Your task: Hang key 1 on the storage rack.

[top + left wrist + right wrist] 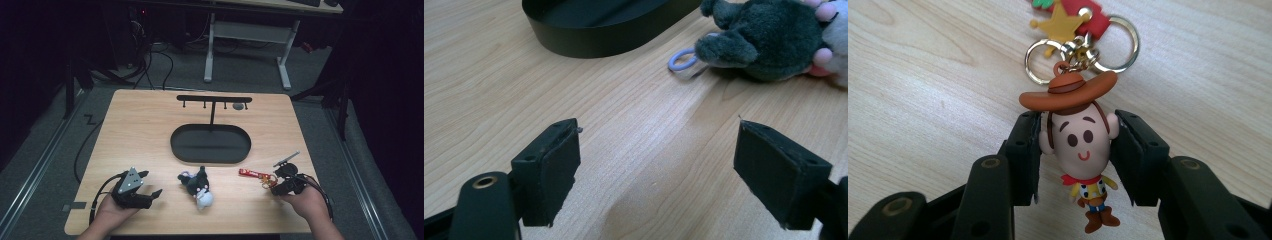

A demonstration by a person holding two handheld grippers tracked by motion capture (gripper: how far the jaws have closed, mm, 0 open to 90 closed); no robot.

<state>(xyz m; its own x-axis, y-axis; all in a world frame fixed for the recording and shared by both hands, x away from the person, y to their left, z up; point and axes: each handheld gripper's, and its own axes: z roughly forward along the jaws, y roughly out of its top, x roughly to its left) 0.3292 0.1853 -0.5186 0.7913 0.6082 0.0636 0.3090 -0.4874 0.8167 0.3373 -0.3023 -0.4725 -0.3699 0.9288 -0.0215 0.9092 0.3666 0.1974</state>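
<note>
Left gripper [150,184]: near the table's front-left corner, jaws spread wide, nothing between them.
Plush: dark grey and white soft toy [197,186], front edge, centre.
Keychain: cowboy figure with brown hat, red strap and gold rings [1080,145], near the front-right corner; long axis left-right, strap end pointing left.
Right gripper [1078,150]: jaws clamped on the figure's head.

High camera looking forward-down over the table [150,120]; two close, low tongs cameras sharing its wood.

A light wooden table [140,125] carries a black oval tray [210,143] at centre, with a plush toy [197,186] and a cowboy keychain [260,176] near its front edge.
</note>
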